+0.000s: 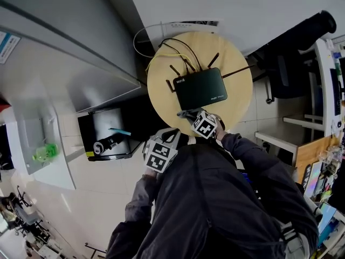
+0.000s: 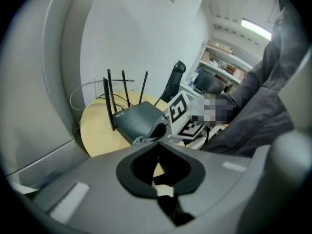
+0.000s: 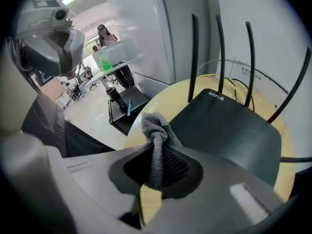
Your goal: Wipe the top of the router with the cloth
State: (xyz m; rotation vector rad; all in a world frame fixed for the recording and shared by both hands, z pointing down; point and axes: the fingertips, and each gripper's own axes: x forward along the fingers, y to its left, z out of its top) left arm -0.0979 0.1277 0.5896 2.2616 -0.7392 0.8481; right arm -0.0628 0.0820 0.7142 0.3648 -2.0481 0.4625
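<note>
At the left, the left gripper is hovering close to the person's body, short of the round wooden table. Its jaws are pressing together with nothing between them. Farther in, the black router is lying flat at the middle of the table, with its antennas sticking up along the far side and yellow and black cables trailing off behind. To the right, the right gripper is pinching the grey cloth in its jaws. The cloth's bunched end is poking out at the router's near edge; whether it is touching the top I cannot tell.
</note>
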